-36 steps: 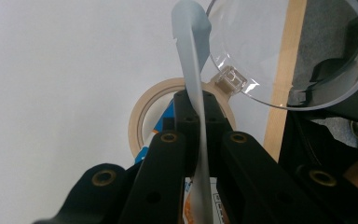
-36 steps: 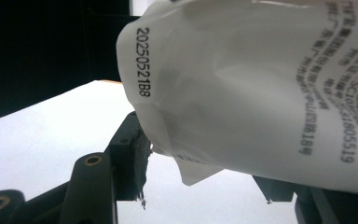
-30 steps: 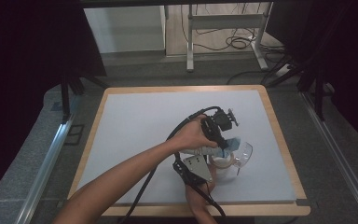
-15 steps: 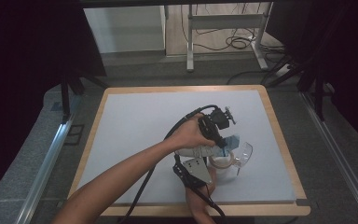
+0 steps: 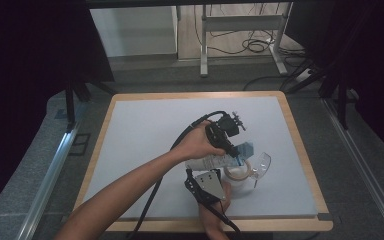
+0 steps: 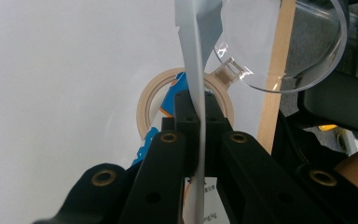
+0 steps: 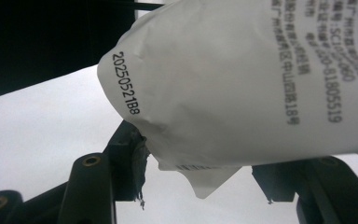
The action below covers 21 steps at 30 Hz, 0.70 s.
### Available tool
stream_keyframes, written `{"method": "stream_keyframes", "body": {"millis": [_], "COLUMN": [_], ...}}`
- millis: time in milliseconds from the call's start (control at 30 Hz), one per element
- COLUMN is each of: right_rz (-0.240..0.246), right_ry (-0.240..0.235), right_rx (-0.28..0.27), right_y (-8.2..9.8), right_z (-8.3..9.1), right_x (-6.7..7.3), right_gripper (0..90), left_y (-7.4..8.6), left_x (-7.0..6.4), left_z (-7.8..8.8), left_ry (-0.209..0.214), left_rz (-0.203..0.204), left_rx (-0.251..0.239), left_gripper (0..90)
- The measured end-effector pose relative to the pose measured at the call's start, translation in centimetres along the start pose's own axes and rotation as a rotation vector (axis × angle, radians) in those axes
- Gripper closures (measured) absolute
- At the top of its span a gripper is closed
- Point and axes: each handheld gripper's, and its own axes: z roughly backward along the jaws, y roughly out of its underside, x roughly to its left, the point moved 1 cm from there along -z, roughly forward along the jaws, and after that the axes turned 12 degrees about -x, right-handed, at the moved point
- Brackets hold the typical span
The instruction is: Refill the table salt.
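Note:
A white packet (image 5: 214, 162) with a blue end hangs tilted over a clear jar (image 5: 240, 174) with a beige rim at the table's front right. My left gripper (image 5: 237, 152) is shut on the packet's flat top edge, which shows edge-on as a thin white sheet (image 6: 193, 56) between the jaws (image 6: 196, 105). Below it lie the jar's beige mouth (image 6: 144, 105) and its clear lid (image 6: 279, 42), flipped open. My right gripper (image 5: 203, 172) comes in from the front edge. Its jaws (image 7: 203, 167) clasp the bulging printed end of the packet (image 7: 242, 79).
The white table mat (image 5: 145, 135) has a wooden border (image 5: 300, 145), which runs close to the right of the jar. The jar's open lid (image 5: 262, 164) sticks out towards that border. A black cable trails from each gripper towards the front edge.

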Motion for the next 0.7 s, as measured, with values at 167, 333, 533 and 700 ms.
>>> {"method": "stream_keyframes", "body": {"millis": [167, 333, 533, 700], "right_rz": [0.014, 0.020, 0.017, -0.002], "right_ry": [-0.007, -0.012, -0.010, -0.024], "right_rx": [0.012, 0.028, 0.047, 0.067], "right_y": [0.3, 0.7, 1.0, 1.1], "right_z": [0.3, 0.5, 0.7, 0.8], "right_x": [0.0, -0.3, -0.4, -0.1], "right_gripper": [43.4, 43.4, 43.4, 43.3], "left_y": [0.4, 0.6, 1.2, 1.9], "left_x": [0.0, 0.2, 0.2, 0.5], "left_z": [0.0, 0.2, 0.6, 1.4], "left_ry": [0.006, 0.006, 0.007, -0.001], "left_rz": [0.004, 0.013, 0.027, 0.032], "left_rx": [-0.012, -0.020, -0.076, -0.096], "left_gripper": [89.8, 89.7, 89.7, 89.7]}}
